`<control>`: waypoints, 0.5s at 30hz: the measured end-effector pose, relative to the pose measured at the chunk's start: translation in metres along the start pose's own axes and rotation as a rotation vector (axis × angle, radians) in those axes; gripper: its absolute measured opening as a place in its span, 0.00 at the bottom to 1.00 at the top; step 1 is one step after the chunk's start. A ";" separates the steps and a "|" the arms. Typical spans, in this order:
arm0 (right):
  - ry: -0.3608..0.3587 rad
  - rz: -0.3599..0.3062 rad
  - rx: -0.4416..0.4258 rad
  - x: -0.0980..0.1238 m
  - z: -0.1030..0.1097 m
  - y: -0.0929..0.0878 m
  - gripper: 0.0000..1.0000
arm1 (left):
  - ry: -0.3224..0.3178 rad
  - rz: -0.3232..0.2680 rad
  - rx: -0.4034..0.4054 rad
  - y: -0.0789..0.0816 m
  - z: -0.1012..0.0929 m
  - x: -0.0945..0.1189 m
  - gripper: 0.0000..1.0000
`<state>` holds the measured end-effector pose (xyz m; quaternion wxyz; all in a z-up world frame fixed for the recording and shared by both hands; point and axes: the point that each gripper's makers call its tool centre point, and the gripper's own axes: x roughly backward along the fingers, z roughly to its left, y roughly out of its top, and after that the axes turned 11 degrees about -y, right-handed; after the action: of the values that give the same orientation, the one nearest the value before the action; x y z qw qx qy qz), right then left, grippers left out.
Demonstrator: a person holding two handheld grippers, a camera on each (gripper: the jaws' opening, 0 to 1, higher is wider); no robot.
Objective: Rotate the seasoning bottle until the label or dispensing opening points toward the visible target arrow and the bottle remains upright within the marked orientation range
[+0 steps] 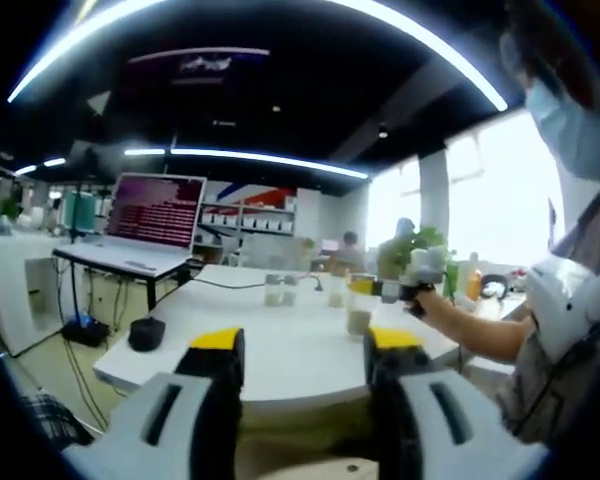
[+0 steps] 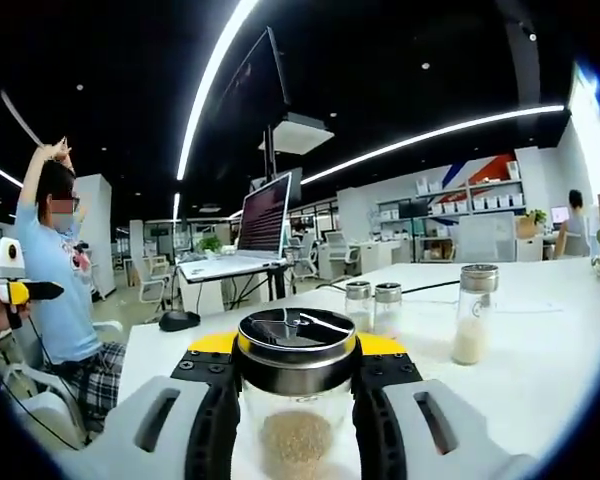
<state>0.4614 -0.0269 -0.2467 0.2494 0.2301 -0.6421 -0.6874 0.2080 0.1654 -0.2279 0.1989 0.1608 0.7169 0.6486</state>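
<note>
Glass seasoning bottle (image 2: 296, 400) is clamped upright between the right gripper (image 2: 296, 385) jaws above the white table (image 2: 540, 360); the left gripper (image 1: 305, 360) is held apart, empty.

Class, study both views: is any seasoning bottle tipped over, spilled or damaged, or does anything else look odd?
Nothing stands out. The right tool grips one seasoning bottle upright, lid on. The three other bottles stand upright on the white table, with no spill visible. The left tool is open.

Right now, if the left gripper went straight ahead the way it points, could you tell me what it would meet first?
Probably the near edge of the white table, just beyond the open left gripper. Farther along that line stand small shaker jars, though depth is hard to judge in this fisheye view.
</note>
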 end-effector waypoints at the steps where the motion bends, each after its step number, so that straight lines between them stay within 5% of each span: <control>1: -0.005 -0.004 0.006 0.002 0.001 0.000 0.42 | 0.001 0.000 0.000 0.000 0.000 0.000 0.50; 15: 0.006 -0.018 0.085 0.002 0.014 -0.010 0.42 | -0.005 0.016 0.001 -0.001 -0.001 0.000 0.50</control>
<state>0.4502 -0.0173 -0.2555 0.2352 0.2485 -0.6679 -0.6609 0.2080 0.1646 -0.2288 0.1956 0.1683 0.7152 0.6495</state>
